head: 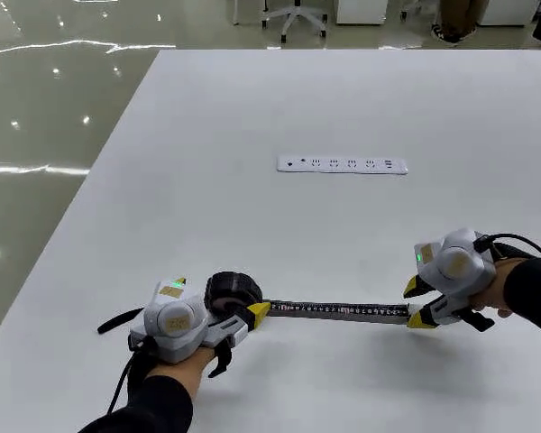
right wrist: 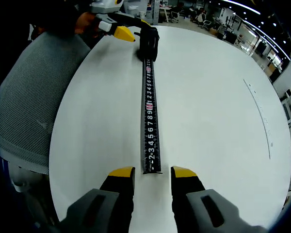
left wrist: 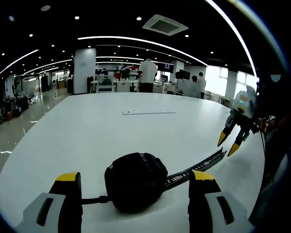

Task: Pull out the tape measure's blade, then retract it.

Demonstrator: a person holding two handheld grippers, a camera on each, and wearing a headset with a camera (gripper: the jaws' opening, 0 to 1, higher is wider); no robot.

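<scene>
The black tape measure case (head: 233, 291) lies on the white table (head: 343, 99) near its front edge. Its blade (head: 338, 311) is pulled out flat to the right. My left gripper (head: 243, 307) is open with the case (left wrist: 136, 181) between its yellow fingertips (left wrist: 68, 177), a gap on each side. My right gripper (head: 416, 303) is open at the blade's far end. In the right gripper view the blade's end (right wrist: 152, 167) lies just ahead of the gap of that gripper (right wrist: 153, 172), and the case (right wrist: 148, 42) sits at the far end by the left gripper (right wrist: 136, 34).
A white power strip (head: 342, 165) lies flat in the middle of the table, far beyond the tape. The table's left edge runs close to my left hand. An office chair (head: 293, 18) stands past the far edge, and people stand in the background (left wrist: 146, 75).
</scene>
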